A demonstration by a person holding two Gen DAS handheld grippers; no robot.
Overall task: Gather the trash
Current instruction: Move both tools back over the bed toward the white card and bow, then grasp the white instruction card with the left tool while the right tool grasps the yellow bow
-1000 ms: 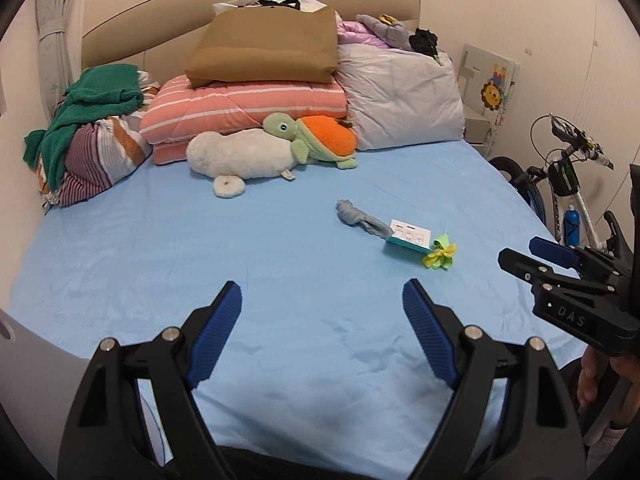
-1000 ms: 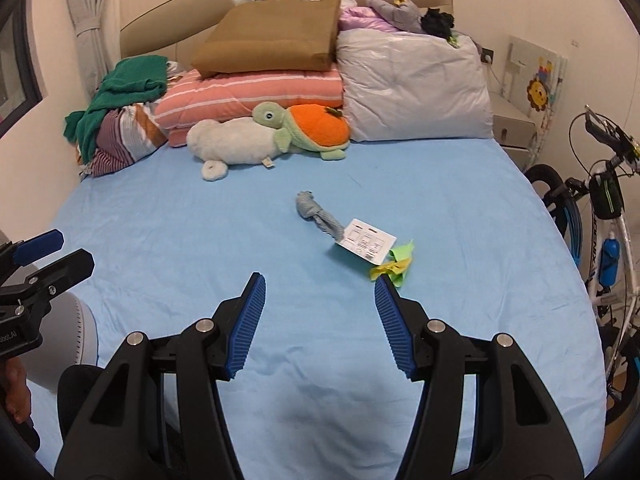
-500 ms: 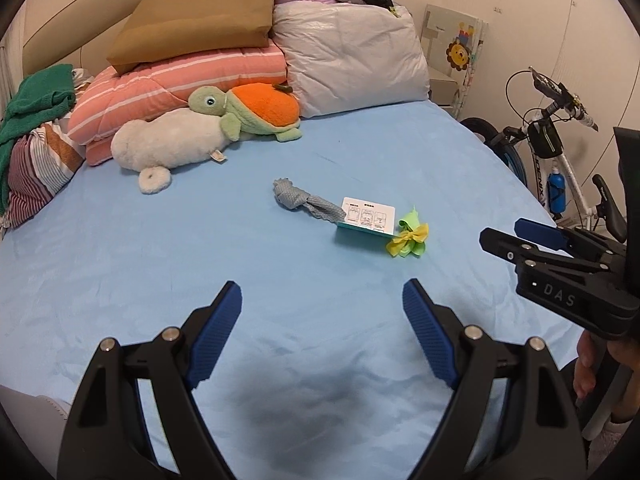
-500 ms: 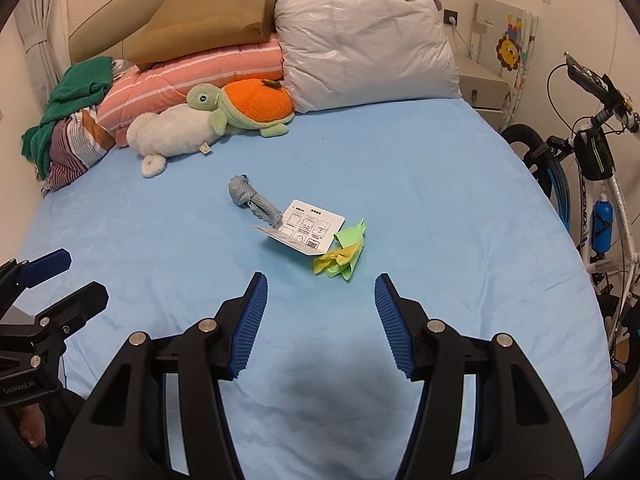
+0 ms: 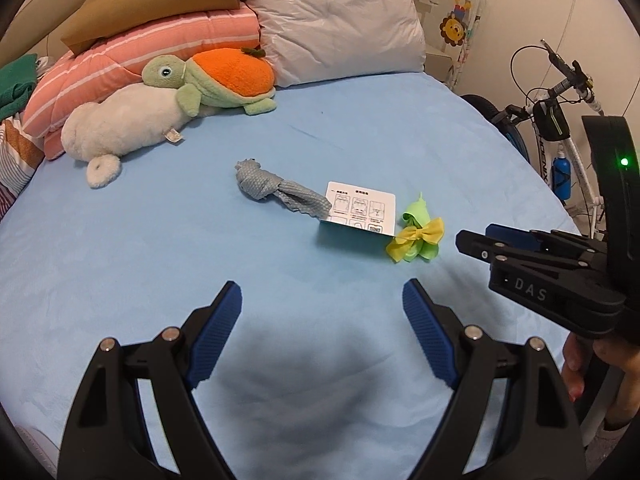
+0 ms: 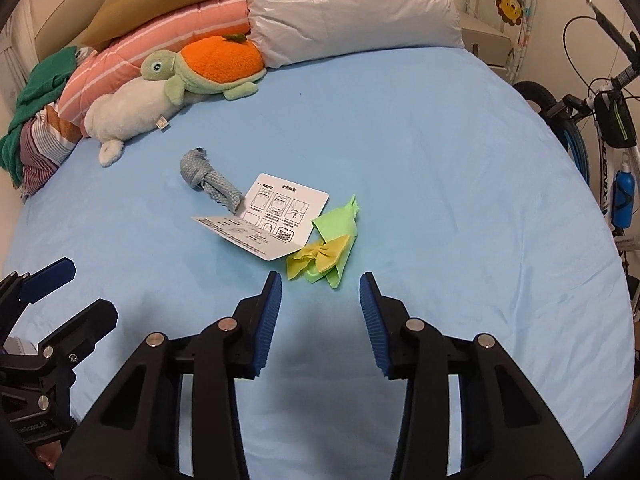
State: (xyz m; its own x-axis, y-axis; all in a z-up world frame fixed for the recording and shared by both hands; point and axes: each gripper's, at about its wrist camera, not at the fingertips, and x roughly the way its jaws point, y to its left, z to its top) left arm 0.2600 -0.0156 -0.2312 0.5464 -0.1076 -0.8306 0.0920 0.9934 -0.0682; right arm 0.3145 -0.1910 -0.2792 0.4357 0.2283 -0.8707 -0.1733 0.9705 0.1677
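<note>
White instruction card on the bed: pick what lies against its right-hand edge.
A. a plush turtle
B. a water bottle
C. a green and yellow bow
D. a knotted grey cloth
C: the green and yellow bow sits at the right edge of the white instruction card, while the knotted grey cloth lies at its left side and the plush turtle is far back by the pillows.

Blue-sheeted bed (image 6: 440, 160), knotted grey cloth (image 6: 204, 176), white instruction card (image 6: 276, 216), green-yellow bow (image 6: 328, 248); plush toys (image 6: 160, 92), pillows (image 6: 344, 4)
</note>
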